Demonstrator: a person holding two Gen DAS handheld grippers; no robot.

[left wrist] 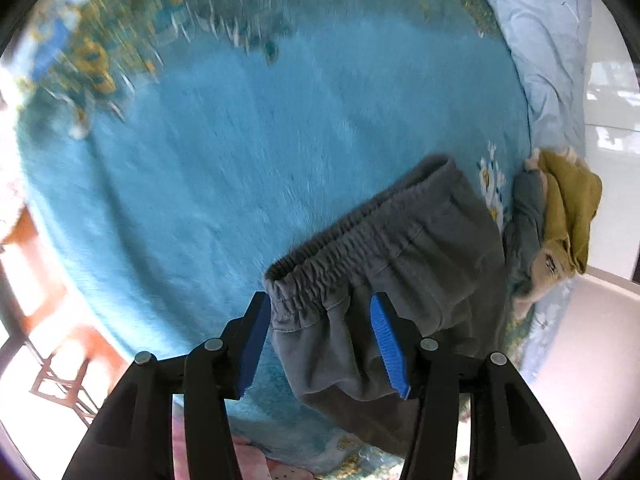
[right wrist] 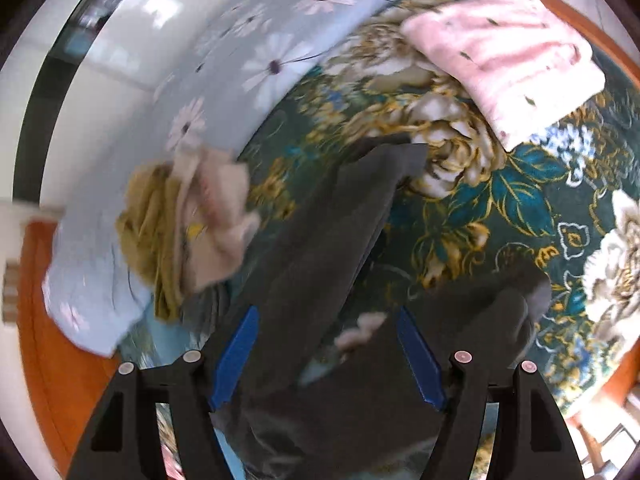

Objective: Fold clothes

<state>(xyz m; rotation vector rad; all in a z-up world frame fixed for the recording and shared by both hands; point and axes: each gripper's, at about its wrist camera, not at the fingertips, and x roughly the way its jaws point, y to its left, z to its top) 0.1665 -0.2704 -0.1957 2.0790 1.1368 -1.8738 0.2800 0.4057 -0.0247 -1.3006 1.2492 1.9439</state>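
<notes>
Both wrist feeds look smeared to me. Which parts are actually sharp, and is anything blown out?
Left wrist view: left tongs and grey pants' waistband sharp, teal blanket streaked, left edge blown out. Right wrist view: right tongs crisp, yellow and beige clothes pile smeared, pink folded garment softer; fisheye bends both.

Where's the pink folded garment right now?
The pink folded garment shows in the right wrist view, upper right, lying on the floral blanket beyond the grey pants.

Bright daylight, motion-blurred throughout (fisheye bends the edges).
</notes>
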